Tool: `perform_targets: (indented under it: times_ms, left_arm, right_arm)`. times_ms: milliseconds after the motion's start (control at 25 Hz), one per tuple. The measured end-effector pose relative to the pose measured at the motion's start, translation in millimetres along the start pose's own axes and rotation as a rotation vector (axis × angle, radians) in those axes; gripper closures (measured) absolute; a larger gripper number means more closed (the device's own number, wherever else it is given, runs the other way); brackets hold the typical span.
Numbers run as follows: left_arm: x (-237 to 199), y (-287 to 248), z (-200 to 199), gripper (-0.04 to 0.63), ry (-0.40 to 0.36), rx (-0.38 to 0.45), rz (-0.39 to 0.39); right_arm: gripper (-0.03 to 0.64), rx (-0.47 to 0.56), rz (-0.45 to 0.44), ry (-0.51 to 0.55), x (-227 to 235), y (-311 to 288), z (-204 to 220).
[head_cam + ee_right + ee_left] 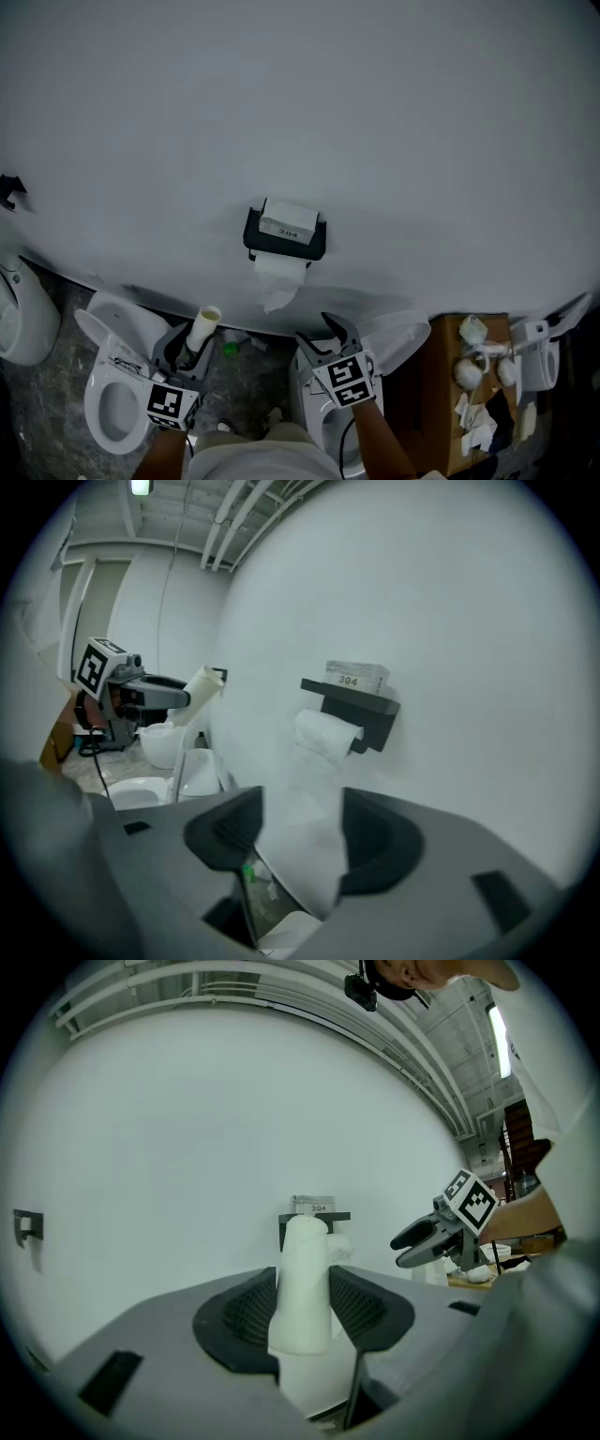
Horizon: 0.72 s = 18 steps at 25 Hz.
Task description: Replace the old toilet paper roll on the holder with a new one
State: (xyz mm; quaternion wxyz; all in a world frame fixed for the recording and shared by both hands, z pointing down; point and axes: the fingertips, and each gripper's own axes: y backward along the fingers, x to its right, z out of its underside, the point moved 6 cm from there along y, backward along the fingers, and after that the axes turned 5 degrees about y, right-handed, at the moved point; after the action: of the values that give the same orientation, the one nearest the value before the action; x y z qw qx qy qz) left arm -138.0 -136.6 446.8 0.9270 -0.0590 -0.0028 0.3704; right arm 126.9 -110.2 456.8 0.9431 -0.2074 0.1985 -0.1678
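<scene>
Pale cardboard tube (302,1283) sits clamped between the left gripper (190,352) pads, near upright with its top tipped toward the wall, while the right gripper (323,337) beside it, open and empty, angles slightly down toward the roll (279,267) in the black holder (284,239) ahead, with toilets (117,394) below.

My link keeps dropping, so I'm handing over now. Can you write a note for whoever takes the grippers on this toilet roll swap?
Left gripper: shut on a white tube, clear of the wall.
Right gripper: open and empty, aimed at the paper tail but not touching it.
Things: a roll sits on the wall holder, its tail hanging down.
Done: the holder carries a roll. I cannot tell whether it is old or new.
Left: check that roll, then probably discard the tube.
</scene>
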Motion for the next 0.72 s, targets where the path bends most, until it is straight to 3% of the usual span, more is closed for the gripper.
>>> perform_targets:
  times_ms: [40, 80, 200, 520, 720]
  left_arm:
    - [0, 1, 0, 0.417, 0.0, 0.0, -0.003]
    - [0, 1, -1, 0.417, 0.0, 0.001, -0.005]
    - [0, 3, -4, 0.417, -0.006, 0.008, -0.012]
    - [0, 9, -23, 0.417, 0.005, 0.061, -0.014]
    - [-7, 14, -31, 0.417, 0.044, 0.094, -0.021]
  right_arm:
    - [0.459, 0.011, 0.03, -0.013, 3, 2, 0]
    - [0.552, 0.022, 0.051, -0.031, 6, 3, 1]
    - [0.61, 0.041, 0.061, -0.092, 12, 5, 3]
    - [0.617, 0.164, 0.058, -0.259, 30, 21, -7]
    - [0.617, 0.245, 0.106, -0.312, 49, 45, -16]
